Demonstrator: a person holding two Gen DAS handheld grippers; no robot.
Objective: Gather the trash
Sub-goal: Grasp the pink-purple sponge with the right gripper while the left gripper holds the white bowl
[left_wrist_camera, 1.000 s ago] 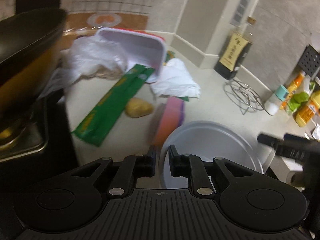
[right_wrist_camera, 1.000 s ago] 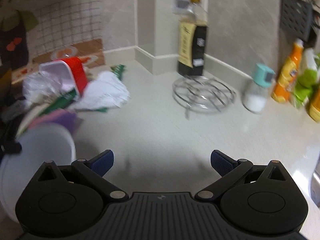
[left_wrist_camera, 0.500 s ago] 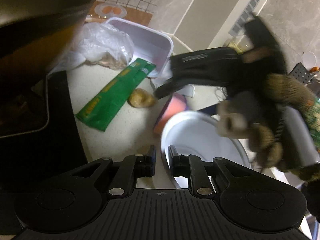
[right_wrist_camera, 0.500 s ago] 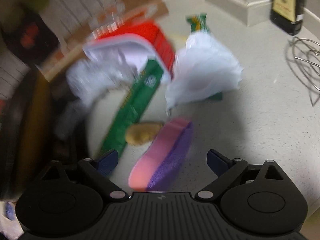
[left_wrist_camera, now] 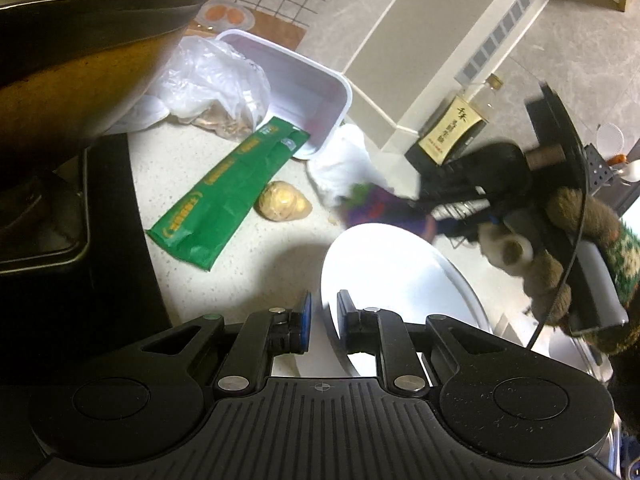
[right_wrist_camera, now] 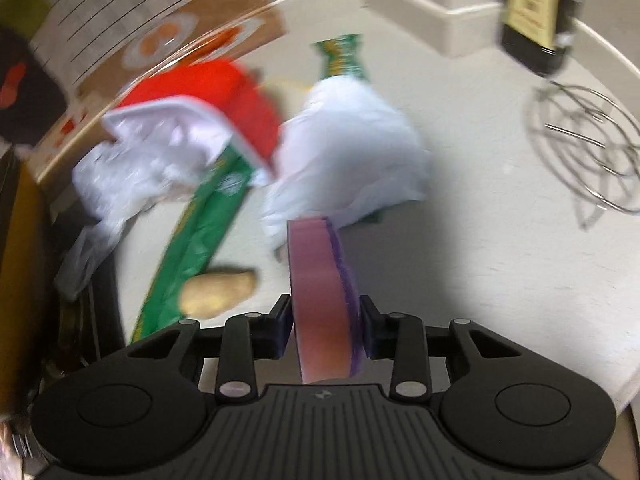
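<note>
Only rightward: sponge [right_wrist_camera: 322, 300] between claw [right_wrist_camera: 324, 330] fingers.

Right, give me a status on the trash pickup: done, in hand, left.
Done: nothing sits in the white bowl yet, which the left hand-held gripper clamps by its rim. In hand: the right hand-held gripper grips the pink-and-purple sponge. Left: green wrapper, crumpled white bag, clear plastic bag.
</note>
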